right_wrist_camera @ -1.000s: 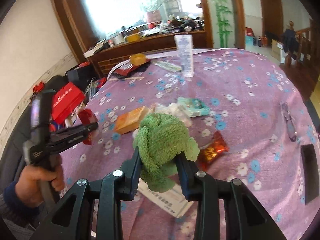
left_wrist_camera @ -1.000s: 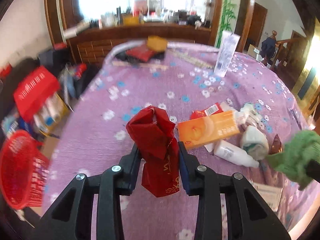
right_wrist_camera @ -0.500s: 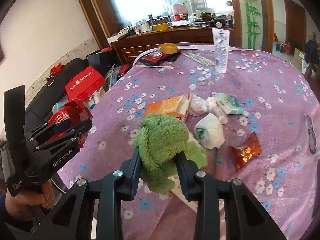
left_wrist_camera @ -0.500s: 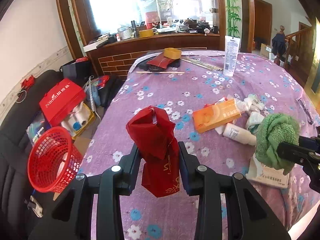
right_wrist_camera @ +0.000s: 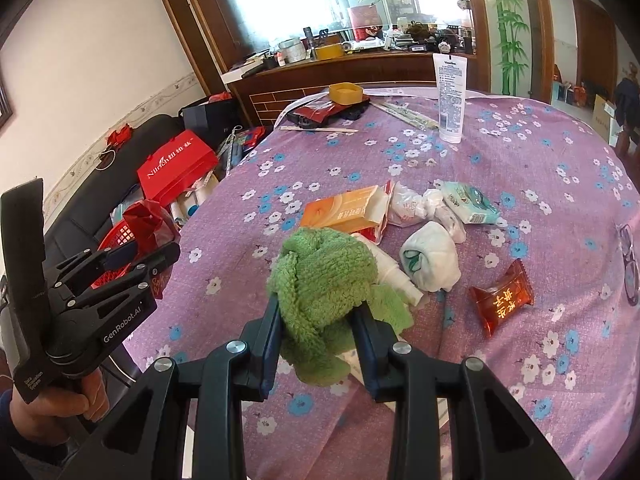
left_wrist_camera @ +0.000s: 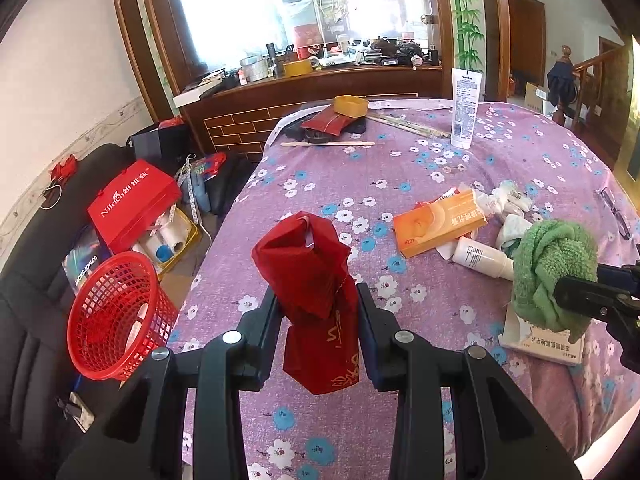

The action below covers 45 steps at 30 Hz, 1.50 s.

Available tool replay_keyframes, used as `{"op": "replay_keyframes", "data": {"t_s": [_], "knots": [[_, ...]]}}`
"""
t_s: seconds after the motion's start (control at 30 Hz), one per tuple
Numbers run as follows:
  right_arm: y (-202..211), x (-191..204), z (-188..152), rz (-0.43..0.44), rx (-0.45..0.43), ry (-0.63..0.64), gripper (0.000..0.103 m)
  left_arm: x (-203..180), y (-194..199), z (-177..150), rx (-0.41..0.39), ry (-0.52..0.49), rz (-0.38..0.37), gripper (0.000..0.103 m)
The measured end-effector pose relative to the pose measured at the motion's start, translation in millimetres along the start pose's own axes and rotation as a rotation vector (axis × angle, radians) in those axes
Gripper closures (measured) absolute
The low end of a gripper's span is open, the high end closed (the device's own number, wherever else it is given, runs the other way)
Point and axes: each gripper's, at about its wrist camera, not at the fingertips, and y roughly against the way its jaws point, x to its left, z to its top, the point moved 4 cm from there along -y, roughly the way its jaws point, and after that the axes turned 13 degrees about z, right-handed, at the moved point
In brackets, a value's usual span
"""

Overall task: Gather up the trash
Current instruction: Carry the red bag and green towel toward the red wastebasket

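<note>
My left gripper point(left_wrist_camera: 318, 320) is shut on a crumpled red paper bag point(left_wrist_camera: 308, 276), held above the table's near left edge. A red mesh basket point(left_wrist_camera: 116, 316) stands on the black sofa to its left, below table level. My right gripper point(right_wrist_camera: 316, 328) is shut on a green cloth point(right_wrist_camera: 320, 280), held above the table's front; the cloth also shows at the right of the left wrist view point(left_wrist_camera: 552, 272). Trash lies mid-table: an orange box point(right_wrist_camera: 344, 210), white crumpled wrappers point(right_wrist_camera: 432, 260), a teal tissue pack point(right_wrist_camera: 470, 202), a red snack packet point(right_wrist_camera: 502, 300) and a white bottle point(left_wrist_camera: 482, 258).
The round table has a purple flowered cloth point(left_wrist_camera: 360, 168). A white lotion tube point(left_wrist_camera: 464, 108) stands at the back, with a yellow bowl point(left_wrist_camera: 351, 105) and chopsticks. A red bag point(left_wrist_camera: 136, 200) and boxes sit on the floor at left. Glasses point(right_wrist_camera: 630, 264) lie far right.
Both grippers have drawn back and up from the table with their loads still held. The red basket has come fully into the left wrist view at lower left.
</note>
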Motion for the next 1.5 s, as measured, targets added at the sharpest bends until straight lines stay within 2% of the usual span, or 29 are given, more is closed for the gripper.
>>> {"op": "replay_keyframes", "data": {"t_s": [0.9, 1.2, 1.5], "knots": [[-5.3, 9.5, -9.0, -0.001, 0.031, 0.005, 0.067, 14.3, -1.5, -13.9, 0.037, 0.03, -0.009, 0.069], [-20.8, 27.1, -4.7, 0.046, 0.065, 0.05, 0.067, 47.1, 11.3, -26.0, 0.043, 0.11, 0.045, 0.069], [-46.0, 67.0, 4.1, 0.139, 0.117, 0.141, 0.067, 104.3, 40.6, -46.3, 0.04, 0.241, 0.152, 0.068]]}}
